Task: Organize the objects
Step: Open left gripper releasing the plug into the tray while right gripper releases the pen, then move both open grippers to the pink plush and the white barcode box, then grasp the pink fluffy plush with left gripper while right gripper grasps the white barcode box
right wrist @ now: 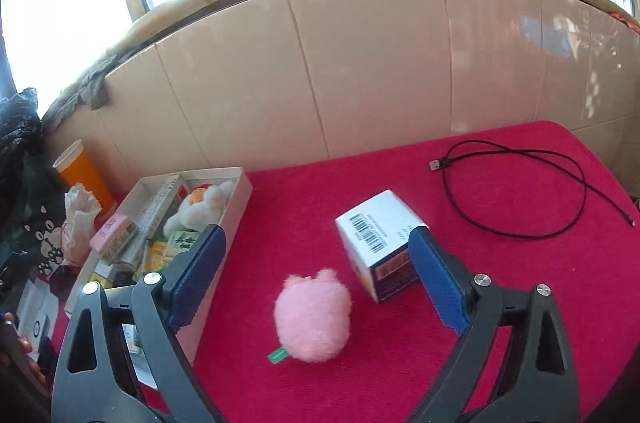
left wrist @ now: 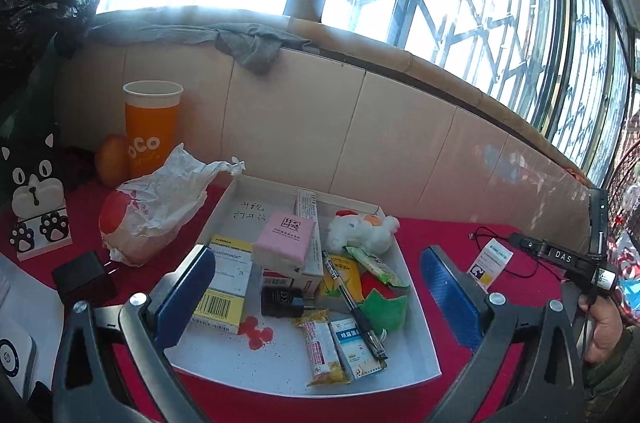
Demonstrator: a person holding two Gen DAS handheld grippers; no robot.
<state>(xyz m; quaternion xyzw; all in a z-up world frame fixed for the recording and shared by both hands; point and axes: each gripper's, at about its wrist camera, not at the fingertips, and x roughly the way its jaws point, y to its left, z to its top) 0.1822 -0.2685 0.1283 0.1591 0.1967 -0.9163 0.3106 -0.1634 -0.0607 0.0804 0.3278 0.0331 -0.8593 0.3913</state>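
A white shallow box [left wrist: 420, 355] on the red cloth holds medicine boxes, a pink box [left wrist: 285, 238], a black pen [left wrist: 354, 307], a black plug [left wrist: 282, 301], snack packets and a white plush toy [left wrist: 362, 227]. My left gripper [left wrist: 318, 299] is open and empty, hovering over the box. My right gripper [right wrist: 316, 277] is open and empty above a pink plush toy [right wrist: 314, 315] lying on the cloth. A white and purple carton [right wrist: 380, 243] stands beside the right finger [right wrist: 438, 283]. The white box also shows in the right wrist view [right wrist: 236, 199].
An orange paper cup [left wrist: 151, 127], an orange fruit [left wrist: 112, 159], a crumpled bag [left wrist: 156, 207], a black adapter [left wrist: 84, 279] and a cat-shaped stand [left wrist: 34, 191] sit left of the box. A black USB cable [right wrist: 520, 191] lies at the right. A tiled wall runs behind.
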